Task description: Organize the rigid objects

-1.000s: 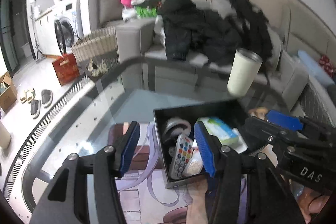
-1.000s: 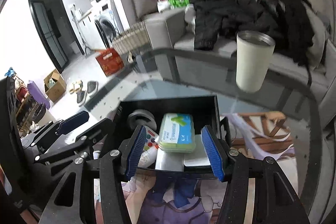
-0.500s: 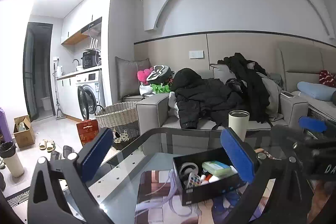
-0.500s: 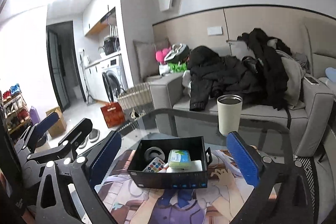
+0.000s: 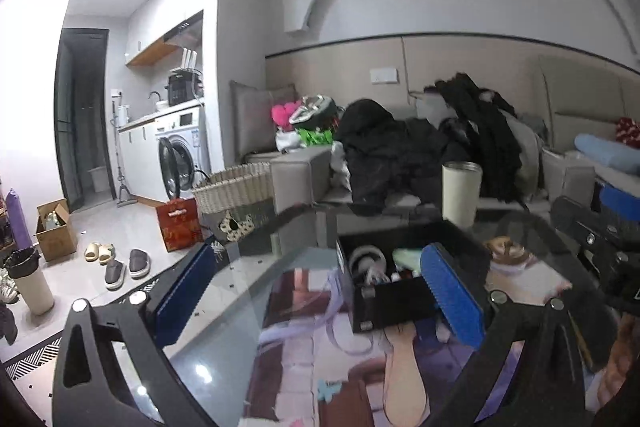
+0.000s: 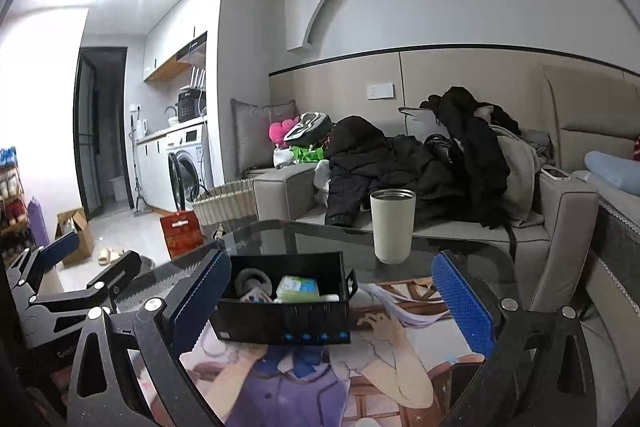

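A black box (image 6: 280, 323) stands on a printed mat (image 6: 320, 379) on the glass table (image 6: 304, 239). It holds a grey tape roll (image 6: 250, 281), a green pack (image 6: 298, 289) and other small items. A cream tumbler (image 6: 392, 227) stands behind it, near the table's far edge. My right gripper (image 6: 332, 301) hangs open and wide in front of the box, touching nothing. My left gripper (image 5: 318, 293) is open too, off the box's (image 5: 392, 303) left front corner, with the tumbler (image 5: 460, 195) beyond. Each gripper shows at the edge of the other's view.
A grey sofa (image 6: 440, 227) piled with black jackets (image 6: 400, 163) runs behind the table. A wicker basket (image 5: 236, 191), a red box (image 5: 178, 223) and slippers (image 5: 128, 263) sit on the floor to the left, near a washing machine (image 5: 180, 155).
Both grippers have drawn back from over the box and tilted up towards level. Their jaws have spread from half open to wide. The box now looks smaller and farther off.
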`<state>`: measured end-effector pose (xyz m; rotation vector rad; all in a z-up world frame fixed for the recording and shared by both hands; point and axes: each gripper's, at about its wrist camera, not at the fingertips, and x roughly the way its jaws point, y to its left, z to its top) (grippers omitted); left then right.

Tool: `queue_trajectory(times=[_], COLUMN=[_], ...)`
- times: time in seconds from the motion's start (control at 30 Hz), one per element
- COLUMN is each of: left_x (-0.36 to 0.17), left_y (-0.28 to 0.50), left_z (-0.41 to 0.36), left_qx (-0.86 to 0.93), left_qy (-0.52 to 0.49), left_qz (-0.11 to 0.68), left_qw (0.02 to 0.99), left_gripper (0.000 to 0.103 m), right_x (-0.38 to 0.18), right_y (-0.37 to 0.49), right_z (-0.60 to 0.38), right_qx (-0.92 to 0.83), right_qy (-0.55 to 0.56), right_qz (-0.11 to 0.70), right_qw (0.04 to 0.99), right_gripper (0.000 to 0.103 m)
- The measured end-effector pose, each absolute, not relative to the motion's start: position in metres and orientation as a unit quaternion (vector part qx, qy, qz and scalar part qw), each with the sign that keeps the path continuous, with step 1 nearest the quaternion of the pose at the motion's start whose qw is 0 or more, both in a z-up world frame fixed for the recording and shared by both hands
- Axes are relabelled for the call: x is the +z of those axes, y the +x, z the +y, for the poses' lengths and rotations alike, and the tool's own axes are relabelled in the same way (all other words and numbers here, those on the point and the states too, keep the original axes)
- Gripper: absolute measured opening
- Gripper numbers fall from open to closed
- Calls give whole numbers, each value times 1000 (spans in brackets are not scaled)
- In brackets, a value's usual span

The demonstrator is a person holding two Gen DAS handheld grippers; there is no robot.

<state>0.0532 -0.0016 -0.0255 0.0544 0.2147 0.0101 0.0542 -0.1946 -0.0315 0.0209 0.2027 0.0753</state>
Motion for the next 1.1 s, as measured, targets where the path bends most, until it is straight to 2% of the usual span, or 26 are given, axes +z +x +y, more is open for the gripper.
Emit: queue_trajectory(times=[0.47,1.1], left_x=[-59,-58], left_y=[48,44], left_z=[-16,-11], left_qx=[-9,10], left_qy=[27,18], left_qz=[147,136], left_qw=[989,991], left_gripper=[103,103], right_x=[-86,-94], right_y=[65,62], right_z=[-195,-187], right_qx=[36,39], right_qy=[3,-15], right_qz=[162,158], right_qw=[986,987], right_gripper=[103,102])
